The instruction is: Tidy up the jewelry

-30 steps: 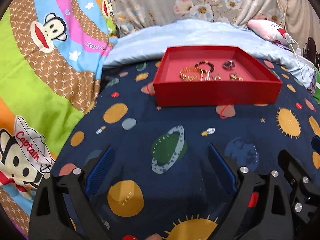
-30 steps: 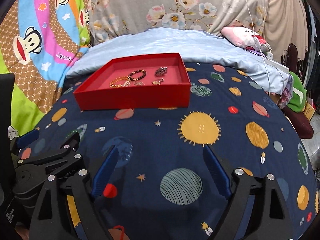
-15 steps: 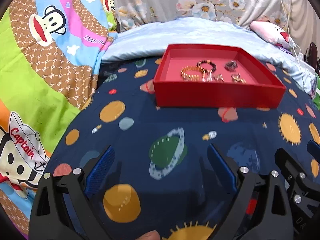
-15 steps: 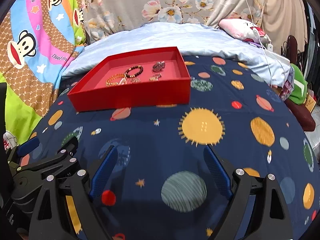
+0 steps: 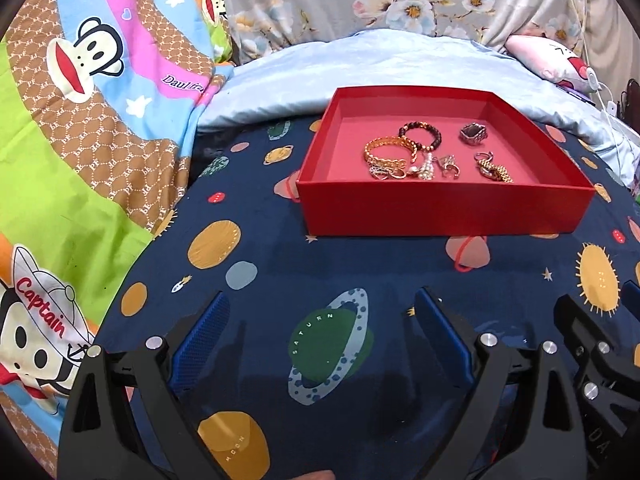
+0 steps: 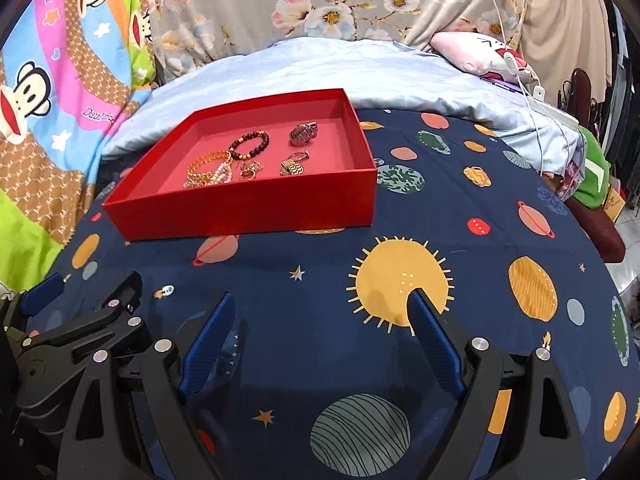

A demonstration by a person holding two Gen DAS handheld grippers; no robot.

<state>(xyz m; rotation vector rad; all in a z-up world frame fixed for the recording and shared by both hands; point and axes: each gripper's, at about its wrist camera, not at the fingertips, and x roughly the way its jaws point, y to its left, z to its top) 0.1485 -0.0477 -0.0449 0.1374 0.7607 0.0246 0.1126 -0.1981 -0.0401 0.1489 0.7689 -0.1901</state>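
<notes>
left gripper: bottom of left view, blue pads spread wide, nothing between them, hanging over the planet-print bedspread.
right gripper: bottom of right view, jaws wide apart too, holding nothing; left gripper's black frame shows at lower left of that view.
red box: upper centre-right of left view, upper left-centre of right view, well ahead of both grippers; open top, sits flat on the bedspread.
jewelry: all inside the box, bunched toward the near middle of its floor.
gold bracelet: light, stiff-looking hoop; probably best pinched across the band. Touches the small pile next to it.
bead bracelet: dark beads, likely on elastic so floppy; pinch one side of the loop.
watch: metal, upper right of the box floor, heaviest piece by my guess; grab across the case, could be slippery.
gold chain piece: link band, limp, lies apart from the pile; will dangle if lifted by one end.
small pile: rings and pearl bits tangled, too small to sort out; snagging is the risk.
writing: "SATURN" and "MOON" on planets in left view; "EARTH" and "THE SUN" in right view; "Captain" on the monkey blanket, lower left.
brands: none readable on the box or jewelry.
</notes>
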